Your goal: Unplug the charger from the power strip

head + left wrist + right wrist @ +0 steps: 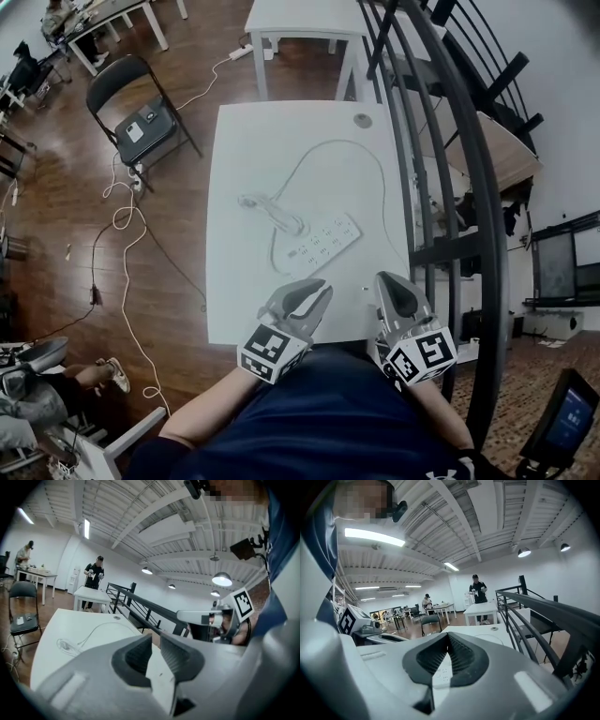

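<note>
White table is carrying the power strip, with the charger sitting at its far left end. Over the near edge, the left gripper is hovering with its jaws slightly parted and empty, while the right gripper is keeping nothing between its jaws, which are pressed together.

A white table is seen bare along its near edge. A white power strip is laid diagonally right of centre. A white charger is set against the strip's far-left end. A thin cord is looped across the far half, and a round grommet is set near the far right corner.
</note>
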